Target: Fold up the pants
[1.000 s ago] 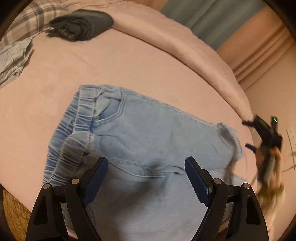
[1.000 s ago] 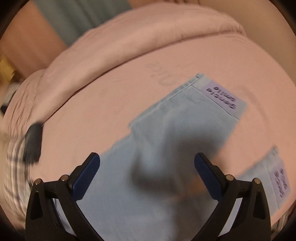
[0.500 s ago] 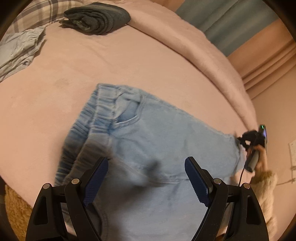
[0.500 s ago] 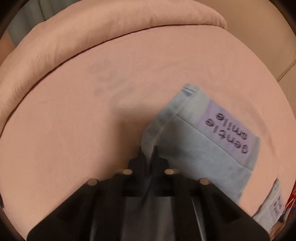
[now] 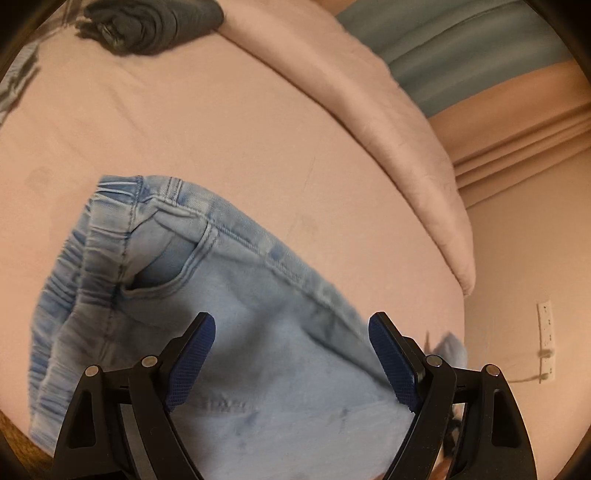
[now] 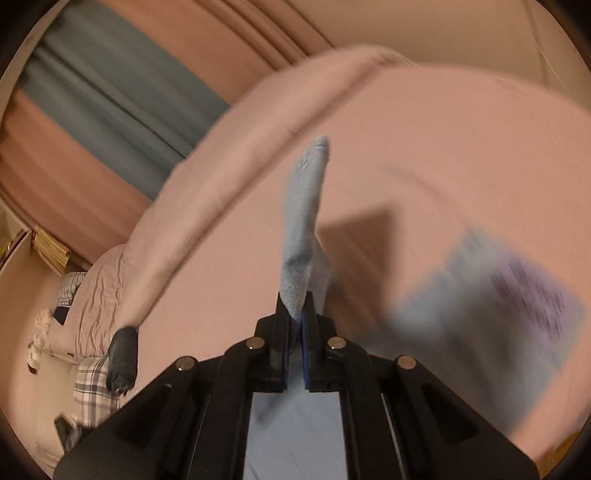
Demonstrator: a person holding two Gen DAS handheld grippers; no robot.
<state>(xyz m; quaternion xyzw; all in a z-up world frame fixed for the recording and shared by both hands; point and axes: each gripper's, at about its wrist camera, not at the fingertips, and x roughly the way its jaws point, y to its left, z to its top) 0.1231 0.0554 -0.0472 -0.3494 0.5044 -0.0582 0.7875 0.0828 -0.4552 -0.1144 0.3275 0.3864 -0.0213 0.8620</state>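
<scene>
From the left wrist view, the light blue denim pants [image 5: 229,332] with a gathered elastic waistband lie spread on the pale pink bedsheet [image 5: 221,122], waistband to the left and a front pocket seam curving just above the tool. The left gripper [image 5: 291,354], black-framed with blue textured pads, hangs over the seat of the pants with its jaws spread wide and nothing pinched between them. Farther back on the bed sits a folded dark grey garment [image 5: 151,22], and beside it a thick pink duvet [image 5: 388,122] is rolled along the far edge. Beyond that hang teal curtains [image 5: 461,48] against a peach wall, where a white wall outlet [image 5: 546,339] shows low on the right. In the right wrist view, the right gripper [image 6: 295,325] is pressed together on a fold of the blue denim, a strip of it standing up out of the jaws above the sheet. To the right, a blurred hem of the pants carries a lilac printed label [image 6: 532,295]; the picture is too smeared to read its lettering. The same pink duvet [image 6: 207,206] and teal curtains [image 6: 110,96] run across the upper left, with a plaid grey-and-white cloth [image 6: 88,384] near the dark garment at lower left.
</scene>
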